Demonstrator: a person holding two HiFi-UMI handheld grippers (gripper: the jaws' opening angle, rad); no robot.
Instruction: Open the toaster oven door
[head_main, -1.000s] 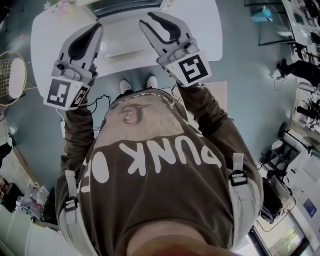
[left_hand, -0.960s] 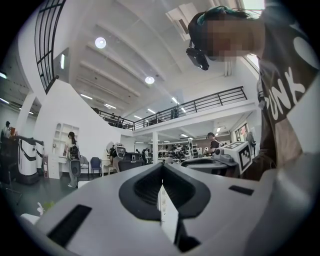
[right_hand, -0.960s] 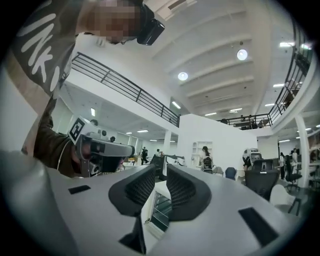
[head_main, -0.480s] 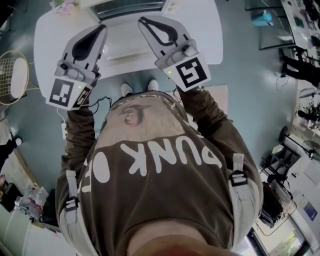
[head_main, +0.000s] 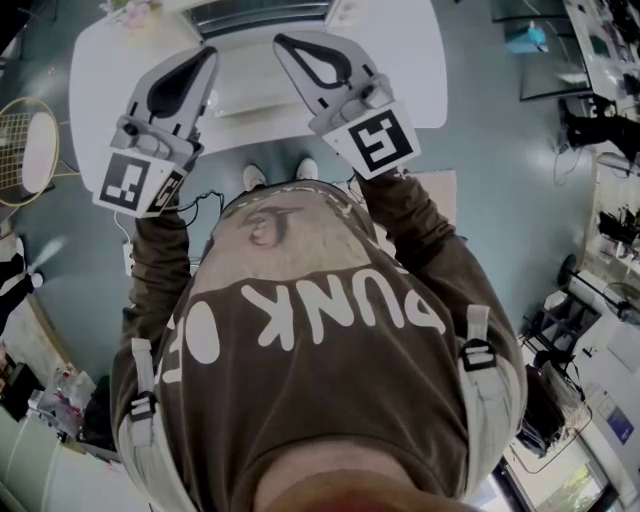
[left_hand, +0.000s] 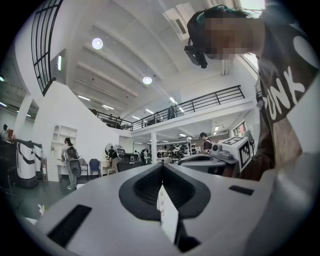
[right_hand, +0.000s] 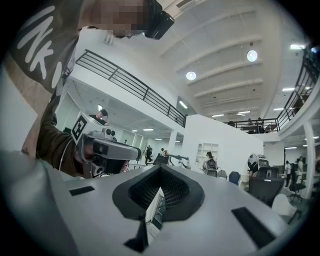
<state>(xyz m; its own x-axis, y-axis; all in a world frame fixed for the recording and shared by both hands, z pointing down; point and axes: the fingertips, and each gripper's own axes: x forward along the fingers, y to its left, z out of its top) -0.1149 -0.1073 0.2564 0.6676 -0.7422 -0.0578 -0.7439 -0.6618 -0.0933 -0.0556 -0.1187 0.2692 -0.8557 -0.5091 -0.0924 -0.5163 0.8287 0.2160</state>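
The toaster oven (head_main: 262, 16) stands at the far side of the white table (head_main: 100, 80); its dark glass front shows at the head view's top edge, and a white surface (head_main: 250, 90) lies below it. Both grippers hang level above the table's near part, touching nothing. My left gripper (head_main: 205, 55) is shut and holds nothing. My right gripper (head_main: 281, 42) has just been closing and is now shut, nothing between its fingers. The gripper views show the jaws (left_hand: 161, 170) (right_hand: 160, 172) closed, with only the hall beyond.
A racket (head_main: 25, 150) lies on the floor left of the table. Pink flowers (head_main: 125, 12) sit at the table's far left corner. The person's shoes (head_main: 250, 175) stand at the table's near edge. Desks and equipment crowd the right side.
The right gripper's jaws, apart a second ago, have come together on nothing. Both grippers have shifted only slightly.
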